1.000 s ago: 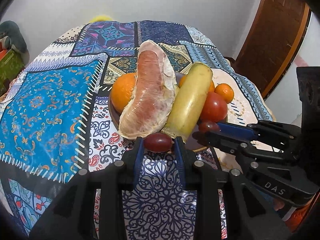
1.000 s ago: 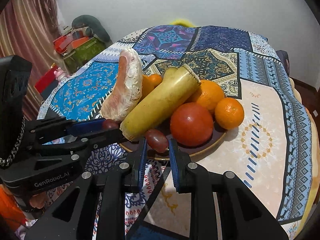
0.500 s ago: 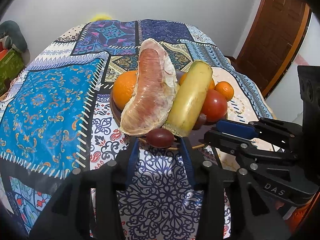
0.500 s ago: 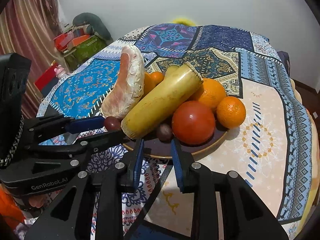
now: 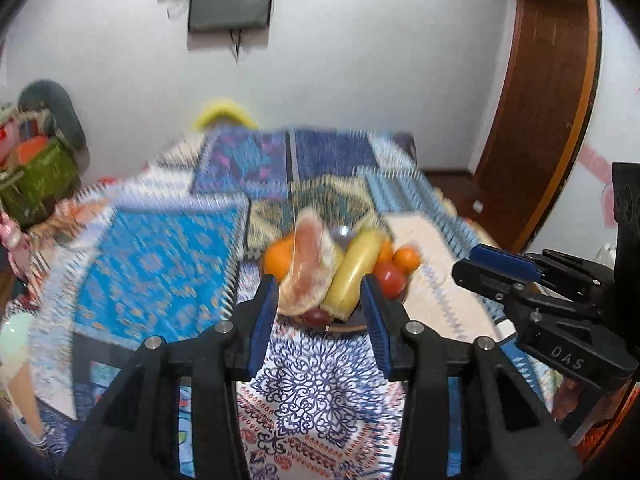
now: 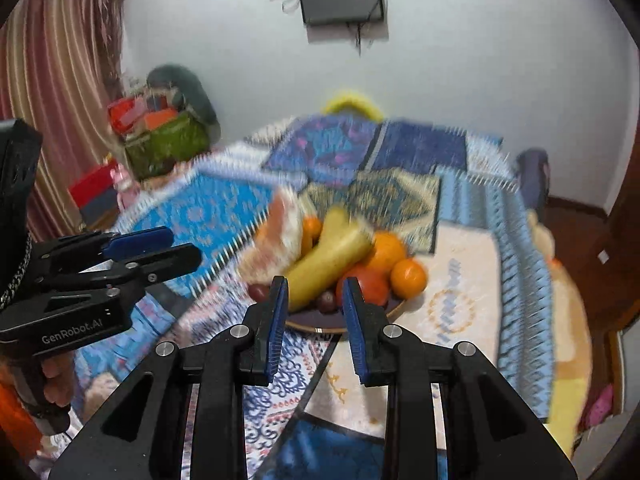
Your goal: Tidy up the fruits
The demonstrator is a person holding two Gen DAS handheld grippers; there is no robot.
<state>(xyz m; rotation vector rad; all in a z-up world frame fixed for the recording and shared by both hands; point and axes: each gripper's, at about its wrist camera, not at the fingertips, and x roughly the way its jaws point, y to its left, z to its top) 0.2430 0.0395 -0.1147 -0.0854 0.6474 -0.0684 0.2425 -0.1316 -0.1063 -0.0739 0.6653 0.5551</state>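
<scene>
A dark plate [image 6: 320,328] on the patterned tablecloth holds a peeled pomelo wedge [image 5: 308,256], a long yellow fruit [image 5: 356,268], oranges [image 6: 386,252], a red tomato [image 6: 370,286] and dark grapes [image 6: 327,300]. One grape [image 5: 316,316] lies at the plate's near rim. My left gripper [image 5: 319,300] hangs open above and short of the plate, with nothing between its blue pads. My right gripper [image 6: 315,292] is also open and empty, raised in front of the plate. Each gripper shows in the other's view: right gripper [image 5: 496,268], left gripper [image 6: 160,244]. The scene is motion-blurred.
The tablecloth [image 5: 160,264] covers a round table. A green bag [image 6: 168,144] of items stands beyond the left edge, with a curtain [image 6: 52,92] behind it. A wooden door [image 5: 552,100] is at the right and a yellow chair back [image 6: 352,104] beyond the table. A hand [image 6: 56,384] holds the left gripper.
Both grippers let go of their grapes, opened, and pulled up and back from the plate. The grapes stay on the plate. The view now takes in more of the room.
</scene>
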